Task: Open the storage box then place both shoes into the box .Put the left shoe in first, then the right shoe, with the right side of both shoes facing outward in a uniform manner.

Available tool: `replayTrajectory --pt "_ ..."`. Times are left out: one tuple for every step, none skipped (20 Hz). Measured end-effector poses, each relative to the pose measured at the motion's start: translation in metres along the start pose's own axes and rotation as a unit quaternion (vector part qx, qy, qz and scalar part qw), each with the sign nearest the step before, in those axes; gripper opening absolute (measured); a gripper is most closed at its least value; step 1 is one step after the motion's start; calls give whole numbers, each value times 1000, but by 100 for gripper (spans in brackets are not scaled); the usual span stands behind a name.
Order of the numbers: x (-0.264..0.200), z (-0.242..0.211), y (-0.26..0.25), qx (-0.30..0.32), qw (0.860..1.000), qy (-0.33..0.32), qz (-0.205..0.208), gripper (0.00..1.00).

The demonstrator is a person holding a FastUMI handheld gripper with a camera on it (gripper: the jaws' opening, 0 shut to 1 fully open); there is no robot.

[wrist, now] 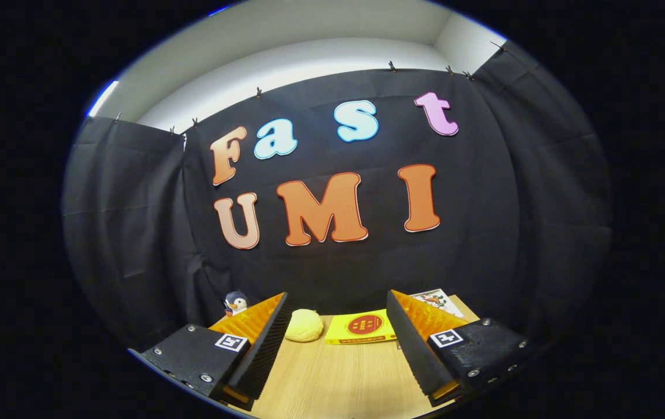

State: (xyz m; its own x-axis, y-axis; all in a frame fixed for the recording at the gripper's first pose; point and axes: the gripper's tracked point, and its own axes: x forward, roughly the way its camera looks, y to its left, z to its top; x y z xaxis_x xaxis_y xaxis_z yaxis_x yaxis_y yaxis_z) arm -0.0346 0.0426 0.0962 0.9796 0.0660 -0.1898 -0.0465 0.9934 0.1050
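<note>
**Gripper wide, held high, facing back wall**

Gripper (338, 343) fingers spread wide, nothing between them, lower centre of frame. Beyond the fingers on the wooden table (332, 384): a pale yellow bun-like lump (304, 325), a flat yellow packet (361, 329), a penguin toy (236, 302) lower left. Storage box and shoes: can't place them from this angle. Judgement: tilt the gripper down to find the box before any reach; stage unclear.

gripper view | rides claw (335, 343) | low over table (332, 378) | faces booth wall
</note>
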Motion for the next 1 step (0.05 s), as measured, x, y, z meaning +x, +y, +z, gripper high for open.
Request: replayTrajectory --pt "0 4 0 -4 1000 -7 1 98"
